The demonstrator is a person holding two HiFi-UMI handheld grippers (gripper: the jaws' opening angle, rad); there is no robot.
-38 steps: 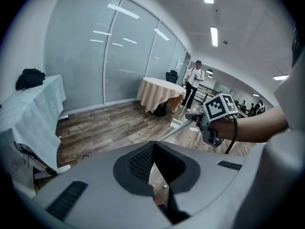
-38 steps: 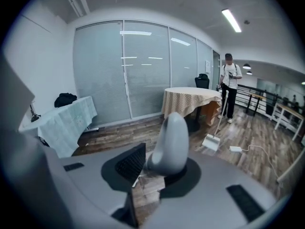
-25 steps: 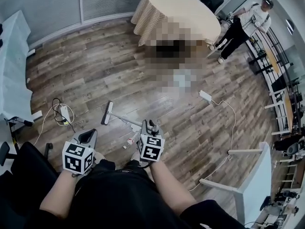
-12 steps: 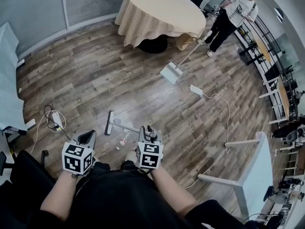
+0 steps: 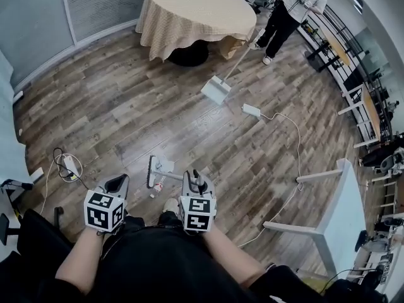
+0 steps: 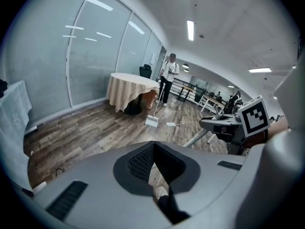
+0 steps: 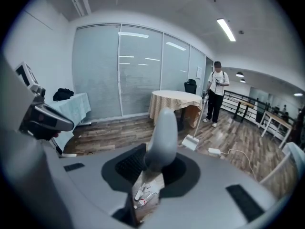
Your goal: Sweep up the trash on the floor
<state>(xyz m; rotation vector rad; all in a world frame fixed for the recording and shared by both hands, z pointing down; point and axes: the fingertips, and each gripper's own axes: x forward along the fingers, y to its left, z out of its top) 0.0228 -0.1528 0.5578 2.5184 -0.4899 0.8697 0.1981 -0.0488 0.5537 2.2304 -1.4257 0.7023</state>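
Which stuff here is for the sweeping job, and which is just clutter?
Job: broom, handle shut in the right tongs; floor trash by its head; dustpan beside the round table.
Clutter: power strip; second power strip at left; white table; bystander.

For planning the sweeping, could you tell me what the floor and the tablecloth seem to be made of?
The floor looks like wood or wood-look planks, brown, slight sheen; grain and seams show. The tablecloth seems woven fabric, pale yellow checks, hanging in folds.
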